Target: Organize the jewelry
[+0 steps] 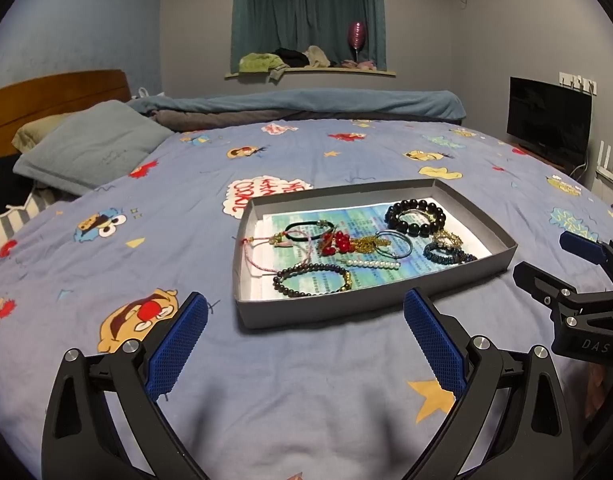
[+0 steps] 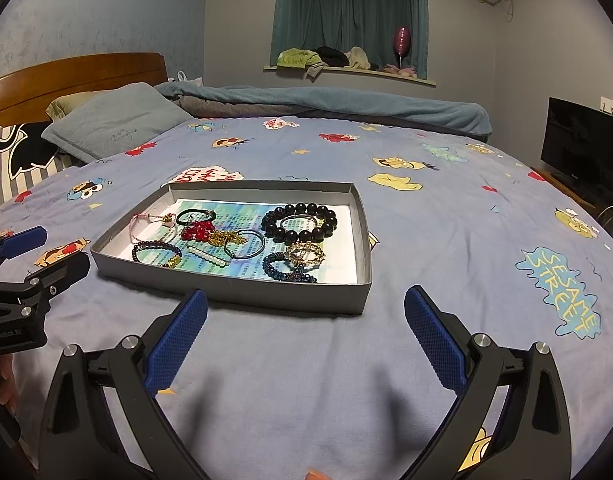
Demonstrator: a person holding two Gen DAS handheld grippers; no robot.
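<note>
A shallow grey tray [image 1: 338, 312] [image 2: 266, 294] lies on the bed and holds several pieces of jewelry. Among them are a large black bead bracelet [image 1: 414, 216] [image 2: 299, 220], a red bead cluster with a gold chain [image 1: 338, 242] [image 2: 198, 232], a silver bangle [image 1: 394, 243] [image 2: 244, 243], a pearl strand [image 1: 372, 264] [image 2: 208, 257] and a dark bead bracelet [image 1: 312, 279] [image 2: 154, 252]. My left gripper [image 1: 306, 318] is open and empty, just short of the tray's near wall. My right gripper [image 2: 306, 318] is open and empty, also in front of the tray.
The bed is covered by a blue cartoon-print sheet [image 1: 306, 400] [image 2: 446, 240]. Pillows [image 1: 90, 144] [image 2: 114, 124] and a wooden headboard [image 2: 74, 76] lie at the far left. A folded blue blanket [image 1: 306, 102] runs along the far edge. A dark screen [image 1: 548, 120] [image 2: 582, 144] stands at the right.
</note>
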